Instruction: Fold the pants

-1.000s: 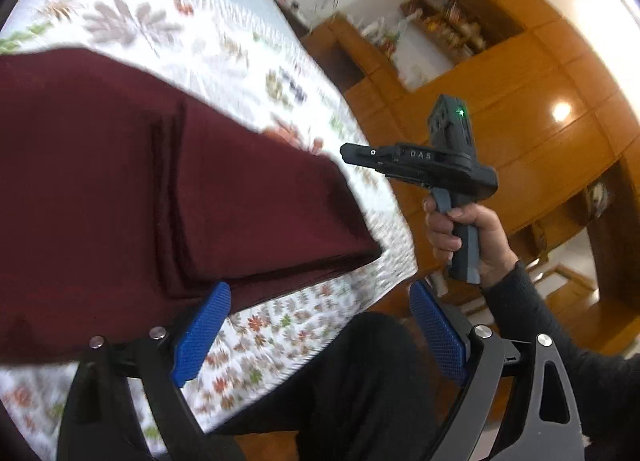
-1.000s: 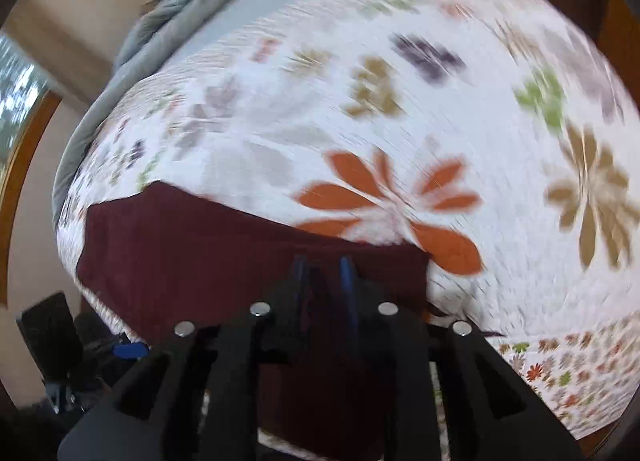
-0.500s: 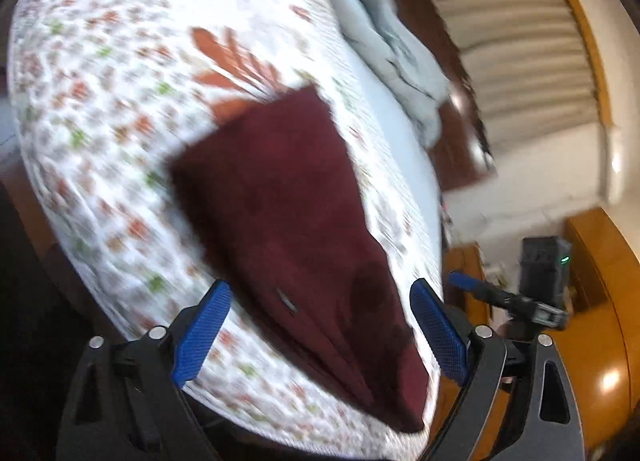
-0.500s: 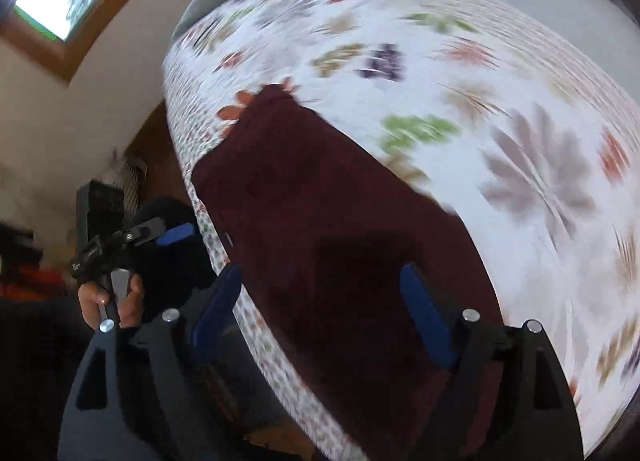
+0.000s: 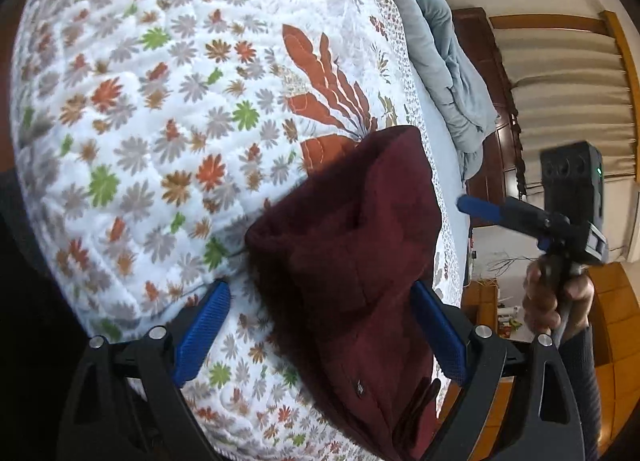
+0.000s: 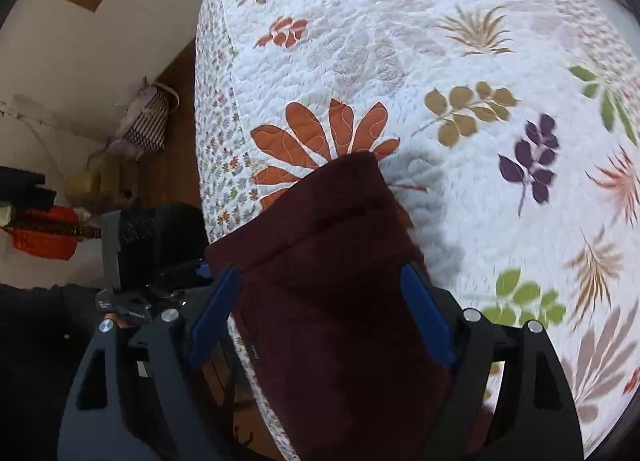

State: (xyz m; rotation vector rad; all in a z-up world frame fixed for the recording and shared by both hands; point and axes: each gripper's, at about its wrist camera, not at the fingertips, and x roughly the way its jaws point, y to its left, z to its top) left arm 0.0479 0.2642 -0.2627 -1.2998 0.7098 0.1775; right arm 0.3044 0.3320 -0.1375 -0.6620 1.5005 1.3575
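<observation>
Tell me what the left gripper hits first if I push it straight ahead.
Most likely the maroon pants: the open left gripper frames their bunched fold on the floral quilt. Depth is unclear, so the gap can't be judged.

The pants (image 5: 352, 245) are a matt maroon cloth with a soft, fleecy nap, and the quilt (image 5: 160, 109) beneath them is stitched white cotton-like fabric, puckered and printed with flowers. The left gripper (image 5: 320, 329) has matt black plastic arms, silvery metal screw heads and blue pads (image 5: 202, 327) with a fine ribbed texture. The cabinet (image 5: 618, 325) is glossy orange-brown wood.
</observation>
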